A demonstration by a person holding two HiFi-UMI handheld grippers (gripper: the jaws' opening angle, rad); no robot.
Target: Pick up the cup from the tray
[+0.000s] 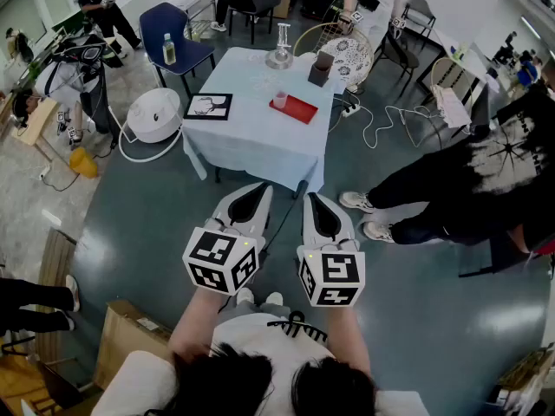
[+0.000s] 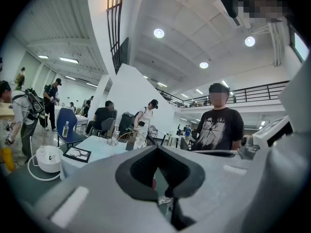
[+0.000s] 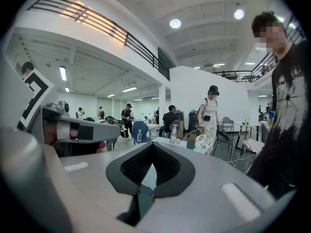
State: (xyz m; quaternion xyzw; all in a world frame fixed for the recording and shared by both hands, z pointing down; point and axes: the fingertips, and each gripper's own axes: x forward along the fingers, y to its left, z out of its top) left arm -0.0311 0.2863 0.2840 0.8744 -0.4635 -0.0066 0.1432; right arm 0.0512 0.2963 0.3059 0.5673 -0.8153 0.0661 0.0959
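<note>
My left gripper (image 1: 263, 189) is closed, its two jaw tips meeting with nothing caught between them; the left gripper view confirms it, showing only the dark padded hollow behind the joined tips. My right gripper (image 1: 309, 199) is closed the same way and empty, held just beside the left one. Both hang in the air above the grey floor (image 1: 416, 293), close in front of the operator's body and well short of the table (image 1: 251, 141).

The cup (image 1: 279, 100), small and pinkish, stands upright on the left end of the red tray (image 1: 302, 111). The tray lies on the pale blue cloth towards the table's far right part. On the left of the cloth lies a black picture frame (image 1: 208, 106), flat. At the far edge I see a clear glass piece (image 1: 279, 55) and, to its right, a dark brown box (image 1: 321, 68); I cannot tell what either one is.

A round white appliance (image 1: 154, 113) sits on the floor just left of the table. Behind it is a blue chair (image 1: 165, 22) with a bottle (image 1: 169, 51) on its seat. A person in a black printed shirt (image 1: 494, 167) stands to the right of the table, feet near its corner.
</note>
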